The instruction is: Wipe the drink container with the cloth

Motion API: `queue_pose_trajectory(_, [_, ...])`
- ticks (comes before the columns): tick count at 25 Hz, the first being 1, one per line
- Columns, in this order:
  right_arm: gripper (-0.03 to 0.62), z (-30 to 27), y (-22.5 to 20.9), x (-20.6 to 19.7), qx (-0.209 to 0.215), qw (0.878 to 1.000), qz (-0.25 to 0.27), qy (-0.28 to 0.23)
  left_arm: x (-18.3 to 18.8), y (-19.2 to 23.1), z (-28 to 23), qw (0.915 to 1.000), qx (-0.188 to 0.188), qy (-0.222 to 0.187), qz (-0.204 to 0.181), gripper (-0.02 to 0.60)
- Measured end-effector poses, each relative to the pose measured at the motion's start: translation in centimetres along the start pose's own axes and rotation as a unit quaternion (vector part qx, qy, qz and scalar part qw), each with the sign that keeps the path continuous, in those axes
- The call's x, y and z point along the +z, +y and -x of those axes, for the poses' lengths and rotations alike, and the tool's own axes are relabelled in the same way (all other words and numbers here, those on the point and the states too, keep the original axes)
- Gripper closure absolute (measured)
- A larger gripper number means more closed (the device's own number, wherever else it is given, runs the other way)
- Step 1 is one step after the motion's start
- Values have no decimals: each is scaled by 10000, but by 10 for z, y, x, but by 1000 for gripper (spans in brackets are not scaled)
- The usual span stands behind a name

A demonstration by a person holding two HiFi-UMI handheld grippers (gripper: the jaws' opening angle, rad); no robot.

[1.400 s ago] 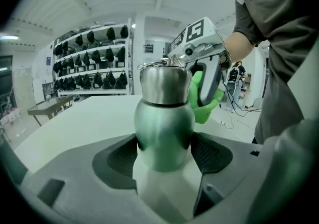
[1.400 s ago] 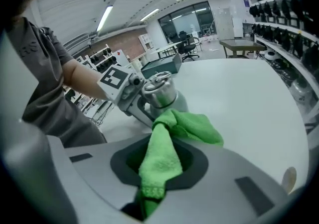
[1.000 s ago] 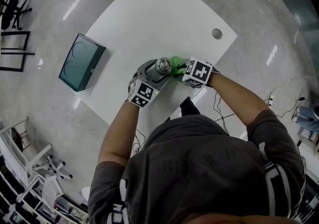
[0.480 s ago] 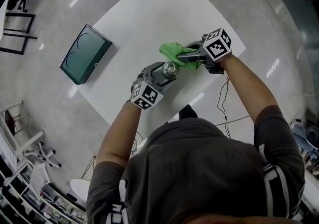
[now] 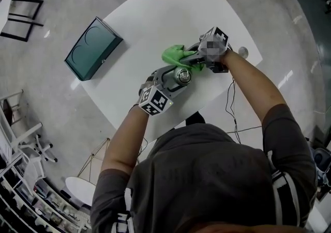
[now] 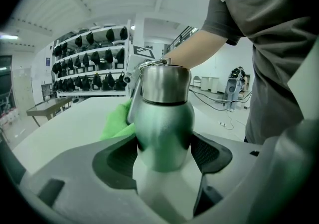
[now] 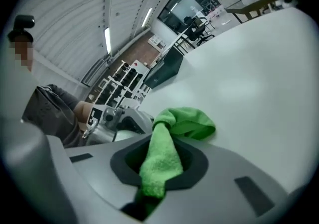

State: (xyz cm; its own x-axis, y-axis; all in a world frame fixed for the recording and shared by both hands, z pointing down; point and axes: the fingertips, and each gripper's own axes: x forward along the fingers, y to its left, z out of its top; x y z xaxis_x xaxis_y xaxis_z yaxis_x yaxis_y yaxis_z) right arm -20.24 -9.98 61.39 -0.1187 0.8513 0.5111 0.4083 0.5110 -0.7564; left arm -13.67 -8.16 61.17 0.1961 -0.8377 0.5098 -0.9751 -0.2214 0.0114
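A steel drink bottle [image 5: 182,76] [image 6: 163,118] with a greenish body stands on the white table [image 5: 155,19]. My left gripper [image 5: 168,83] [image 6: 164,156] is shut on its lower body, jaws on either side. My right gripper [image 5: 192,61] [image 7: 159,168] is shut on a green cloth [image 5: 176,55] [image 7: 172,141], which hangs out in front of its jaws. The cloth lies just beyond the bottle on its far side, close against it; in the left gripper view the green shows behind the bottle's left flank [image 6: 117,123]. In the right gripper view the bottle's cap [image 7: 107,116] is at left.
A dark teal box [image 5: 92,47] lies near the table's left edge. A round cable hole [image 5: 242,51] sits by the right edge near my right arm. Cables trail on the floor at right. Chairs and racks stand around the room's edges.
The right gripper with the cloth lifted off the bottle's top and swung to its far side, then drew in closer. The left gripper kept its hold on the bottle.
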Motion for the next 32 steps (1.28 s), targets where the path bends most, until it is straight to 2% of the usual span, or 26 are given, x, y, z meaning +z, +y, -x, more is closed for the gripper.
queue_pose_trajectory(3, [560,-10,-9,-3,-532,9952,694,437,-2,1,0,10000,4,-21,4,245])
queue_pose_trajectory(4, [560,-13,-13,-5,-815,9881,1122,666,-3,2,0,10000,6,-33,9,245])
queue_pose_trajectory(6, [562,-17,-18,-10,-1299,9649,2022,1060,-4,2,1,10000,12,-52,22,245])
queue_pose_trajectory(7, [562,-17,-18,-10,-1429,9554,2315,1147,-5,2,1,10000,11,-57,28,245])
queue_pose_trajectory(8, [562,-17,-17,-11,-1470,9514,2448,1151,-5,2,1,10000,8,-60,33,245])
queue_pose_trajectory(9, [560,-15,-16,-11,-1415,9535,2431,1085,-5,2,1,10000,3,-62,37,245])
queue_pose_trajectory(10, [560,-12,-14,-12,-1277,9606,2279,949,-5,2,1,10000,-2,-62,40,245])
queue_pose_trajectory(12, [559,2,-7,-7,-902,9789,1771,478,-4,1,1,10000,-10,-63,44,245])
queue_pose_trajectory(14, [559,21,1,-1,-616,9889,1349,-20,-5,2,0,10000,-13,-69,58,245])
queue_pose_trajectory(17, [559,43,10,-6,-440,9932,969,-467,-7,3,0,9999,-18,-88,94,245])
queue_pose_trajectory(21, [559,41,30,-30,-312,9945,848,-532,-8,3,0,9999,-44,-79,98,245])
queue_pose_trajectory(27, [559,23,19,-48,-721,9933,810,-390,-10,2,-1,9999,-77,-38,132,245])
queue_pose_trajectory(32, [559,2,-5,-70,-1446,9854,894,90,-14,4,-3,9998,-122,-31,158,245])
